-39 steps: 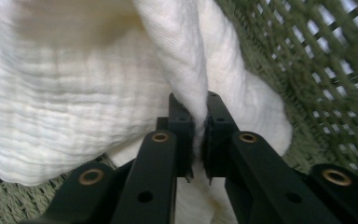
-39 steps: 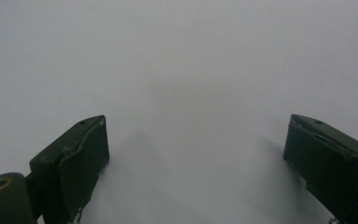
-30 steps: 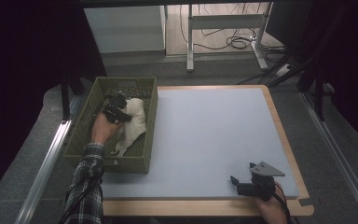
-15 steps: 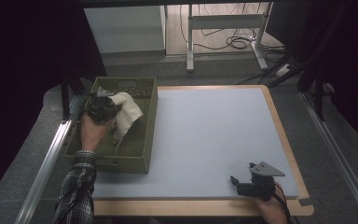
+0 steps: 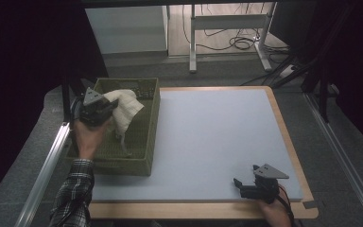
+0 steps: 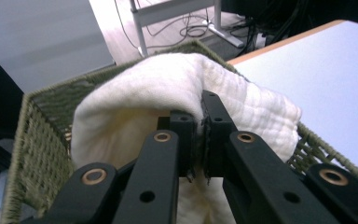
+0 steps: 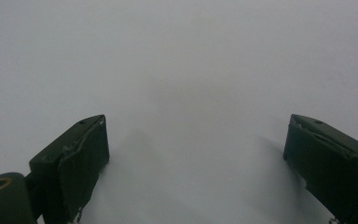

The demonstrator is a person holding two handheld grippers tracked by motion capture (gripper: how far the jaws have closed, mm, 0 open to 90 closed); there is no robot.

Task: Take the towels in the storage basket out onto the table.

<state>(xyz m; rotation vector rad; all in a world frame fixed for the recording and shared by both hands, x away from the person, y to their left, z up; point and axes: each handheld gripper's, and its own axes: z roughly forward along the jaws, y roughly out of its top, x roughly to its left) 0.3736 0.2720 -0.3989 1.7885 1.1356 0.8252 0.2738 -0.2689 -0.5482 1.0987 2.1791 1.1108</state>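
two grippers are in play, well apart. the left gripper (image 5: 105,109) is above the left side of the woven green basket (image 5: 150,142), its jaws pinched together on a fold of a cream cloth (image 5: 125,109). in the left gripper view the cloth (image 6: 168,88) bulges over the left gripper (image 6: 199,135) and hides the pad tips, so how much fabric sits between them is hard to judge. the cloth's lower end hangs down into the basket; in the high view it fades into shadow and where it ends cannot be made out. the hand (image 5: 89,137) covers part of the basket's left wall. the right gripper (image 5: 244,185) rests at the near right of the pale blue table mat (image 5: 208,137), jaws spread wide with nothing between them; in the right gripper view the right gripper (image 7: 196,154) has its outer jaw cut off by the frame edge.
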